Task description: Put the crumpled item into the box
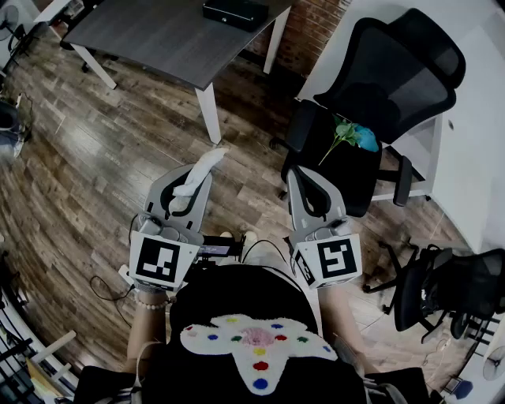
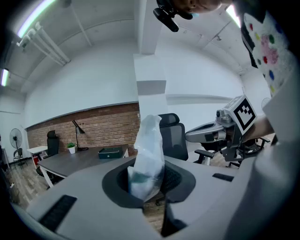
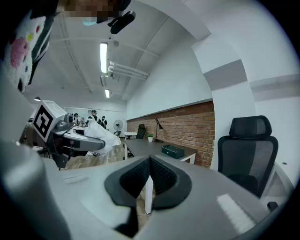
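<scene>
Standing on plank floor (image 1: 102,158), a grey desk (image 1: 158,35) bears a dark box (image 1: 234,12).

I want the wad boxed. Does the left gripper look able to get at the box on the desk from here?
Likely not yet: the left gripper, shut on the wad, is short of the box; only open floor between.

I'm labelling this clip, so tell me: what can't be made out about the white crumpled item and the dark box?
Dark rectangular box: cut by the head view's top edge; too small in the gripper views to tell if open.
White crumpled item: its lower end is hidden between the jaws of the left gripper, left gripper view.
Green and blue thing on the black chair: too small, head view.
</scene>
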Available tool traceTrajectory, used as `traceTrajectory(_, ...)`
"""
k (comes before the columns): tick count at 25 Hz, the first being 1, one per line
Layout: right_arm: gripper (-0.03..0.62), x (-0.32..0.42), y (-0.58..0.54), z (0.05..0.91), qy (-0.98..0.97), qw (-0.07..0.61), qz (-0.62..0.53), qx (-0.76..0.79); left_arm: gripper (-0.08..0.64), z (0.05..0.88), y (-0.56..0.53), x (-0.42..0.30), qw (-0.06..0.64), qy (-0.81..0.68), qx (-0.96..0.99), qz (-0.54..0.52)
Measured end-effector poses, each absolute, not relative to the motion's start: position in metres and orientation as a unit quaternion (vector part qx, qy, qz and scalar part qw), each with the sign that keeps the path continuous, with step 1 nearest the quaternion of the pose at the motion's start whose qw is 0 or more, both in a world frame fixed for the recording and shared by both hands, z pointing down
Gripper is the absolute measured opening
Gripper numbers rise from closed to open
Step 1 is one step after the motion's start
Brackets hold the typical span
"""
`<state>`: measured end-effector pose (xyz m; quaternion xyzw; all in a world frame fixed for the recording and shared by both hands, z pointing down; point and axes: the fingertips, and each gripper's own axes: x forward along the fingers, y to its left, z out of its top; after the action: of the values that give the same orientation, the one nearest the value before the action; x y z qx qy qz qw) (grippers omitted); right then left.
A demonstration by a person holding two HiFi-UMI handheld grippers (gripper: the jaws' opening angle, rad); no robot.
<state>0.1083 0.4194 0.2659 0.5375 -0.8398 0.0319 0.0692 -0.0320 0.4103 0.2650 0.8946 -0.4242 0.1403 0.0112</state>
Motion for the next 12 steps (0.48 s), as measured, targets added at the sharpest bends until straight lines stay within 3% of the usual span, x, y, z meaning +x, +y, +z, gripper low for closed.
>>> traceTrajectory(12,0.008,0.1118,0.4180,0.2676,-0.843,0.070,0.031,0.532,0.057,0.2663,0.4094,-0.0286,0.013,-0.429,0.892,0.139)
